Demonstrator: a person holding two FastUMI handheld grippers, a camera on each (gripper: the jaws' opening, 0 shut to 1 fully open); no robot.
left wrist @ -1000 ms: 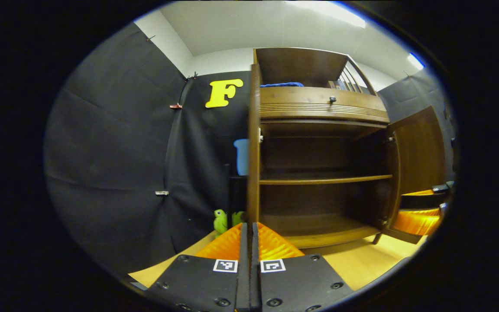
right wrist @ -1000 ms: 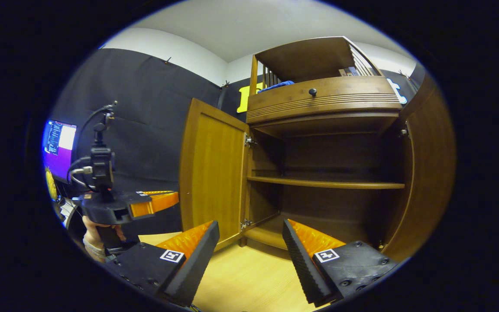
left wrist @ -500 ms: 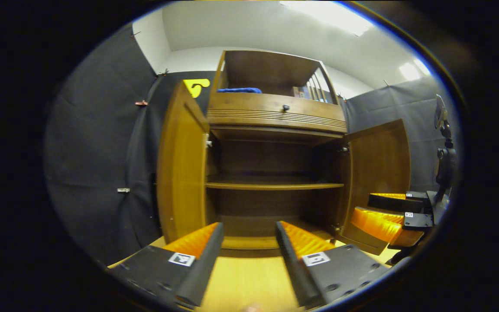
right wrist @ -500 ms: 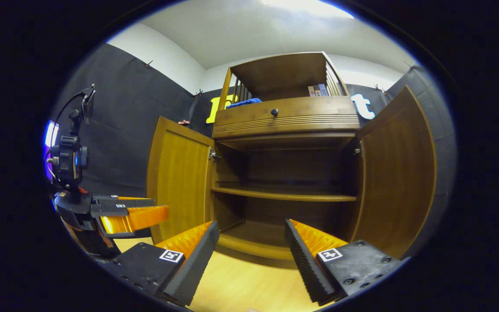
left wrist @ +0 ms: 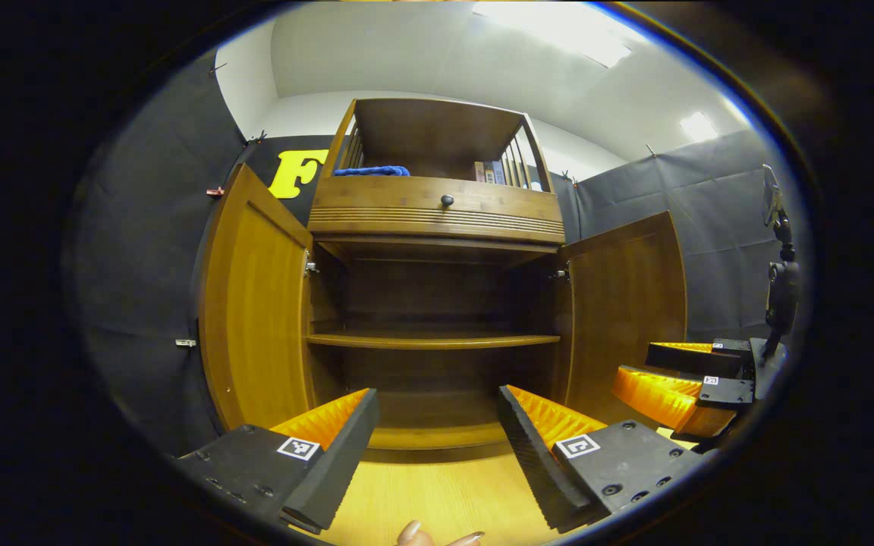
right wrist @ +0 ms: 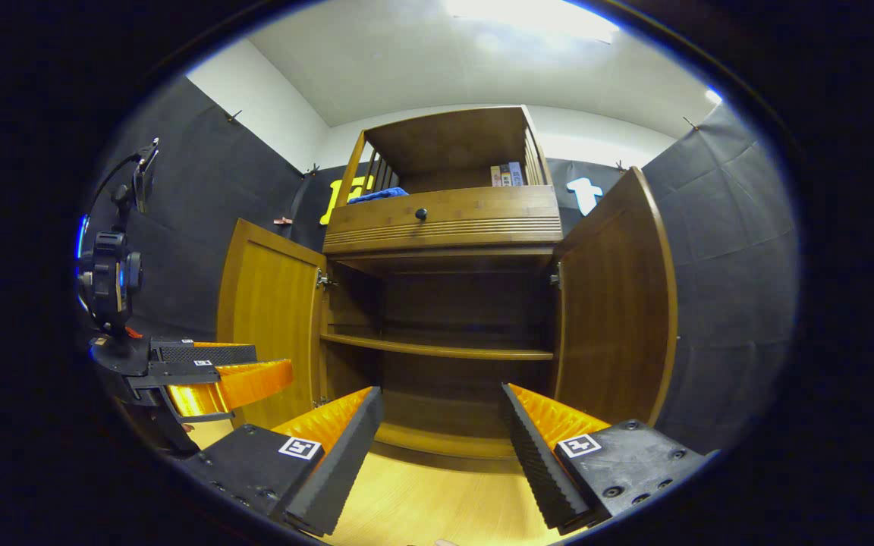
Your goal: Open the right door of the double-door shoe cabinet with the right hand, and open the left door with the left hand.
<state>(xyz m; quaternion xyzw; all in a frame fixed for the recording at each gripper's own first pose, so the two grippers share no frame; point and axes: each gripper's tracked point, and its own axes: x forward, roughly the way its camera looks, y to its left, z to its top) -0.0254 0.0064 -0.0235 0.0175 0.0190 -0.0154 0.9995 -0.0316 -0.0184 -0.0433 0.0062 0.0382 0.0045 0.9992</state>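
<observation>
The wooden shoe cabinet (left wrist: 437,220) (right wrist: 444,224) stands ahead with both doors swung wide. Its left door (left wrist: 255,303) (right wrist: 270,311) and right door (left wrist: 623,296) (right wrist: 611,303) angle outward. Inside are a bare shelf (left wrist: 433,341) (right wrist: 437,350) and a dark floor board. My left gripper (left wrist: 437,425) is open, back from the cabinet, nothing between its fingers. My right gripper (right wrist: 441,425) is open too, likewise back and free. The right gripper (left wrist: 680,379) shows at the left gripper view's right edge; the left gripper (right wrist: 217,375) shows at the right gripper view's left edge.
A drawer with a dark knob (left wrist: 447,201) tops the doors. Above it an open rack holds a blue cloth (left wrist: 372,171) and some books (left wrist: 486,171). Light wooden floor (left wrist: 429,493) lies before the cabinet. A fingertip (left wrist: 414,535) shows at the bottom edge.
My left gripper was shut at the left door's edge; it has opened, let go and drawn back. Both grippers have backed away, and the cabinet looks smaller.
</observation>
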